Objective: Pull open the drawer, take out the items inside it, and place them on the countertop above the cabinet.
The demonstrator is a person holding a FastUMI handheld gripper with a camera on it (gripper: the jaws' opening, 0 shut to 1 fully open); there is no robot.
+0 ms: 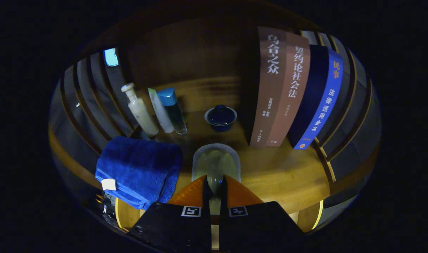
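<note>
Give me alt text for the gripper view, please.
The gripper has its jaws nearly closed on a pale translucent item above the wooden countertop. A folded blue towel lies beside them, with three bottles, a dark lidded cup and upright books beyond.

A clear glass cup (215,165) is held upright between the nearly closed fingers of the tool (214,186), above the wooden worktop (280,175).

Fingers (207,188) nearly closed, pointing forward
</note>
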